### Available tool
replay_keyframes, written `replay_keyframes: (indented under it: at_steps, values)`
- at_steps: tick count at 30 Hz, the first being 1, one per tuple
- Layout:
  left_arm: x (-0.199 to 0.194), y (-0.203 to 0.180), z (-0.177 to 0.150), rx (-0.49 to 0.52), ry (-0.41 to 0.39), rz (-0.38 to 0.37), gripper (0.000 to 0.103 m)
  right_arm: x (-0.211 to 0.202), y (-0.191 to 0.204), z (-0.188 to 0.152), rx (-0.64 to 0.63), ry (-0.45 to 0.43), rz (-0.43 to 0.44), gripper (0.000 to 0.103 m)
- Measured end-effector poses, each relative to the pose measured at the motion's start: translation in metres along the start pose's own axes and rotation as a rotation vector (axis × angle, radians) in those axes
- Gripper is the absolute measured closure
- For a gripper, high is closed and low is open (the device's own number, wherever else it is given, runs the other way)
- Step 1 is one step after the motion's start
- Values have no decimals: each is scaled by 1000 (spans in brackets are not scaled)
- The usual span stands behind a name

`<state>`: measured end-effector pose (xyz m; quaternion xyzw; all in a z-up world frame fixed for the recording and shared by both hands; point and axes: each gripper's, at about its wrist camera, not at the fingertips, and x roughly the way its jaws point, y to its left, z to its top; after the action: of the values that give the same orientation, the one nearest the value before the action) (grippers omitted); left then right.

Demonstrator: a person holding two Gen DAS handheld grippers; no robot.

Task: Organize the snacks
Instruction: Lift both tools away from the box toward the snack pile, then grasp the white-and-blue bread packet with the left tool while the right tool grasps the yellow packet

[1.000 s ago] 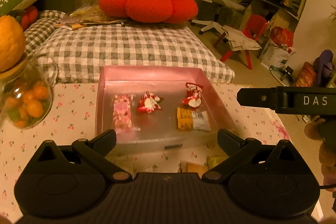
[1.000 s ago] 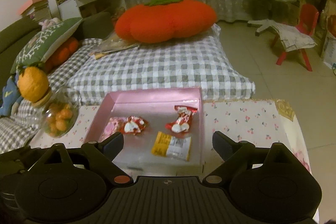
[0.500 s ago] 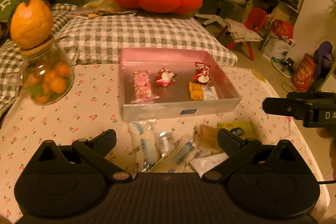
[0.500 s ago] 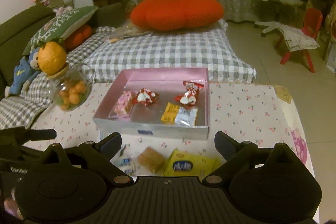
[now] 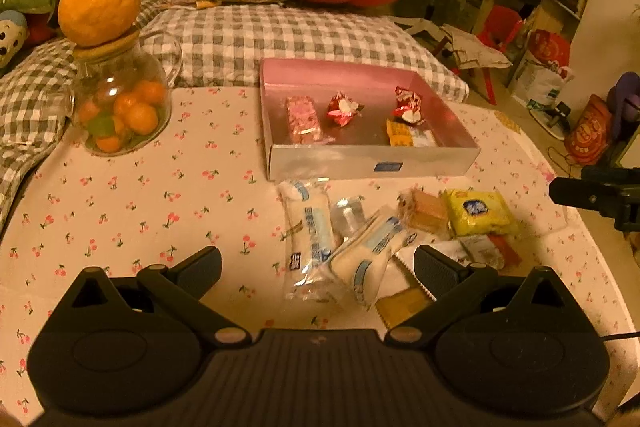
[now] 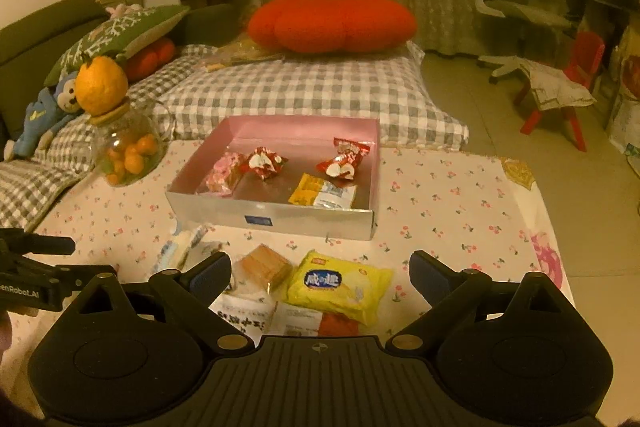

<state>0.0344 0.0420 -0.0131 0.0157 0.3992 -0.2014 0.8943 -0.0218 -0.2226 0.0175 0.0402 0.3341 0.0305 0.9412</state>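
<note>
I hold my left gripper (image 5: 317, 264) above the near edge of the counter (image 5: 132, 195), its fingers spread wide with nothing between them. My right gripper (image 6: 320, 269) hangs the same way a little to the right, fingers spread and empty; its dark tip also shows at the right edge of my left wrist view.

The silver tray (image 6: 280, 219) with its pink inner wall sits in the middle of the cherry-print cloth. Inside it lie four snacks: a pink wrapped bar (image 5: 305, 121) on the left, a red-and-white candy (image 5: 343, 108) just beside it, a second red-and-white candy (image 6: 345, 159) toward the back right, and an orange-and-white packet (image 6: 323, 193) in front of that.

The loose snacks lie in a heap on the counter between the tray's front wall and my grippers. From my left view I see a long white-and-blue packet (image 5: 310, 227) lying lengthwise, another white-and-blue packet (image 5: 372, 253) tilted against it, and a small clear wrapper (image 5: 349, 213) between them. To the right are a brown cake in clear wrap (image 6: 266, 267) and a yellow packet (image 6: 340, 285) touching it, with white printed packets (image 6: 244, 317) and a red one partly under them.

A glass jar (image 5: 120, 107) of small oranges stands at the counter's left, with a large orange (image 5: 98, 3) on its lid.
</note>
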Motion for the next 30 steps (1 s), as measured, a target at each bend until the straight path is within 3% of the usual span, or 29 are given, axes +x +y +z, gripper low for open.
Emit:
replay_keyframes:
  at_steps: [8, 19, 24, 30]
  values:
    - [18, -4, -16, 107, 12, -41, 5, 23, 4, -21, -55, 84, -6, 6]
    - [37, -15, -9, 211, 25, -89, 38, 54, 12, -34, -152, 163, -30, 6]
    - [50, -22, -2, 243, 47, -97, 53, 68, 10, -29, -122, 201, -16, 6]
    - [62, -27, 1, 259, 87, -111, 58, 82, -3, -20, -16, 225, -21, 6]
